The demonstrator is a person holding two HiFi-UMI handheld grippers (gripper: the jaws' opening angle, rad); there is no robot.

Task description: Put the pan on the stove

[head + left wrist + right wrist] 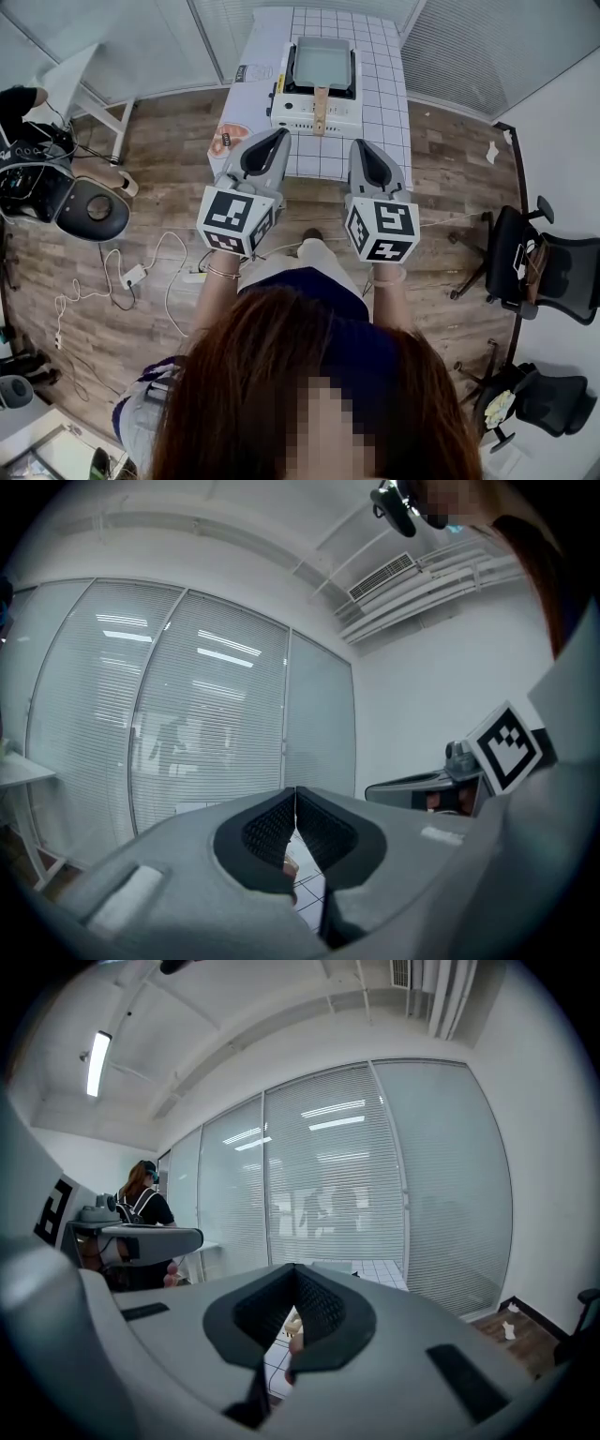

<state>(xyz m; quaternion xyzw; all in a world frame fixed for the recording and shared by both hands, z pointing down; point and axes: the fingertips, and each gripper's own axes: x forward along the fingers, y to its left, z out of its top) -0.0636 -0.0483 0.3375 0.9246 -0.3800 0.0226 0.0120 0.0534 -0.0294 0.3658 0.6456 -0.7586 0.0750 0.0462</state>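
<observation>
A rectangular grey pan [322, 58] with a wooden handle [321, 108] rests on top of a white portable stove [309, 117], on the white grid-patterned table [384, 84]. The handle points toward me. My left gripper [279, 134] is held level at the table's near edge, left of the handle, shut and empty. My right gripper [357, 143] hovers to the right of the handle, also shut and empty. In the left gripper view the left gripper [296, 794] has its pads meeting, and in the right gripper view the right gripper [296, 1269] does too. Both look over the table toward blinds.
Two black office chairs [548, 267] stand to the right on the wooden floor. A round black and white device [89, 208] and cables [131, 277] lie at the left. A white side table [89, 89] is at far left. A person with a backpack [142, 1206] stands beyond.
</observation>
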